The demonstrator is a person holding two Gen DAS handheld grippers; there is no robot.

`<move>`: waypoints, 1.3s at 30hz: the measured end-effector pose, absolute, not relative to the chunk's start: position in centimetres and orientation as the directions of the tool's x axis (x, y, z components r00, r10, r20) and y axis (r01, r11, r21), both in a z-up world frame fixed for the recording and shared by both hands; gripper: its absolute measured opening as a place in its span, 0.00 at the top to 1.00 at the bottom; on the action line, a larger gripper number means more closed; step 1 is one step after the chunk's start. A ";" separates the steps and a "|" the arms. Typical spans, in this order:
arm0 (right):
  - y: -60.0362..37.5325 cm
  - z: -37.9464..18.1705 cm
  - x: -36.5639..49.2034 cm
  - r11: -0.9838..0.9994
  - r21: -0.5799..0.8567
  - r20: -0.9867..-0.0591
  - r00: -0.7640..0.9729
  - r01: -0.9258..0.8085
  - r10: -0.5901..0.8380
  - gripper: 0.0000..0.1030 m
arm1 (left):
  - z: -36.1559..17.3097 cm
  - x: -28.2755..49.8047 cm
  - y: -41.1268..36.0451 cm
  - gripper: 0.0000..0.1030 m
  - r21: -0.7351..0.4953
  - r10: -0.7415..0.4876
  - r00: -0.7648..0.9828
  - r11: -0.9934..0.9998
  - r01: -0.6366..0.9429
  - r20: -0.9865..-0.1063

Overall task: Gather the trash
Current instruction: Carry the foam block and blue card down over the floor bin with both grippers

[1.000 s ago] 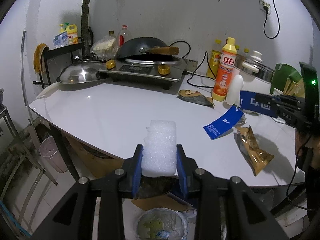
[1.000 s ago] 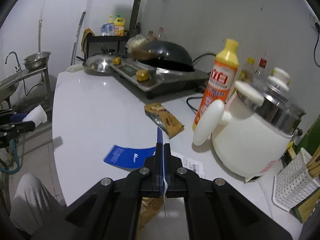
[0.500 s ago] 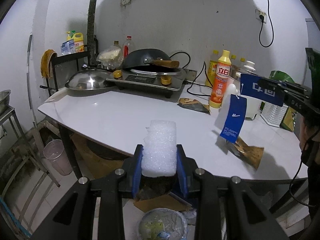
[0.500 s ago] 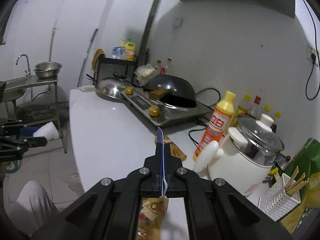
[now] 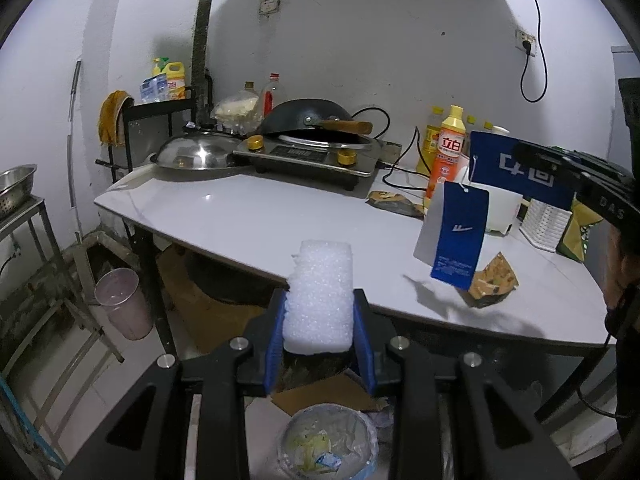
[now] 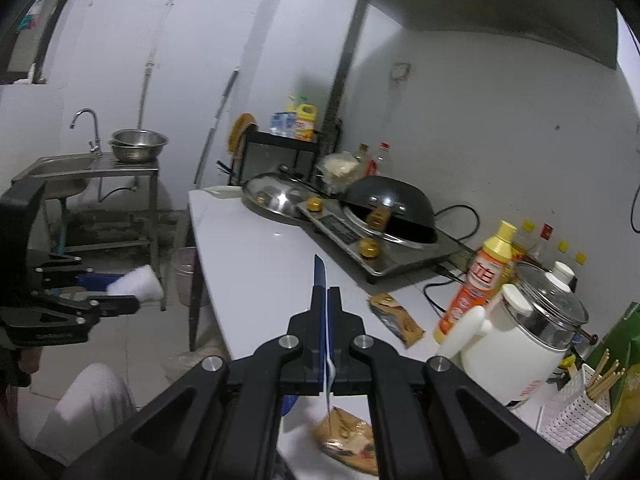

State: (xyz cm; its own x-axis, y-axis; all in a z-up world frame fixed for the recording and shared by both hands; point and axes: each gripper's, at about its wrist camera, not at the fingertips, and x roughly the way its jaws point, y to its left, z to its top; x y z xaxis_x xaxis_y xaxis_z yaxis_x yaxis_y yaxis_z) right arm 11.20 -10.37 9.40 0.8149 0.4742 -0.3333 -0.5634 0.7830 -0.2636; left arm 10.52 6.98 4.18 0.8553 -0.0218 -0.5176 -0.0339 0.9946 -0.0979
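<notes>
The left gripper (image 5: 320, 316) holds a white foam block (image 5: 320, 296) between its blue pads, the jaws part-way closed and pressing on both sides of it; the block stands upright and sticks out past the fingertips. Directly below it, on the floor, a trash bin (image 5: 328, 444) lined with a pale bag holds scraps of paper and wrapper. The right gripper (image 6: 322, 292) has its jaws fully closed on a blue card (image 6: 320, 276), seen edge-on in its own camera; in the left camera that same card hangs in the air over the near edge of the white table (image 5: 248, 220), with a second blue tag (image 5: 460, 236) dangling from it on a string. A brown snack wrapper (image 5: 494, 280) lies on the table just under the dangling tag, and another wrapper (image 5: 394, 202) lies farther back near the orange detergent bottle (image 5: 448, 156). Behind them stand a white rice cooker (image 6: 516, 328) with a glass lid, a white basket (image 6: 576, 412) of chopsticks, a stove (image 5: 308, 156) with a black wok (image 5: 308, 114) on it, and a steel lid (image 5: 196, 154). A pink cup (image 5: 124, 304) sits on the floor beside the table leg. In the right camera the left gripper shows at the left edge with the foam block, above a person's light trouser leg (image 6: 88, 404).
</notes>
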 end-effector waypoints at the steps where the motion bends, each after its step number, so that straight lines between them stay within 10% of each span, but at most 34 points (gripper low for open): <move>1: -9.9 9.3 10.8 0.776 -0.265 -0.335 0.810 -0.572 0.482 1.00 | 3.9 10.2 7.1 0.70 -0.102 -0.022 0.854 0.994 -0.036 -0.520; 39: -2.4 -12.3 10.0 0.672 -0.122 -0.697 0.545 -0.730 0.466 1.00 | -10.2 9.0 9.6 0.70 -0.173 -0.070 0.701 0.982 -0.077 -0.710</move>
State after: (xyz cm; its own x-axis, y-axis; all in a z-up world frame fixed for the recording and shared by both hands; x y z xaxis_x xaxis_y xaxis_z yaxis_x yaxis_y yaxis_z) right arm 10.00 -2.41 -12.32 0.5452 0.4657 -0.6971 -0.7300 0.6725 -0.1218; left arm 9.03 9.62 -10.25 0.7008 -0.0700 -0.7099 -0.0769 0.9820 -0.1727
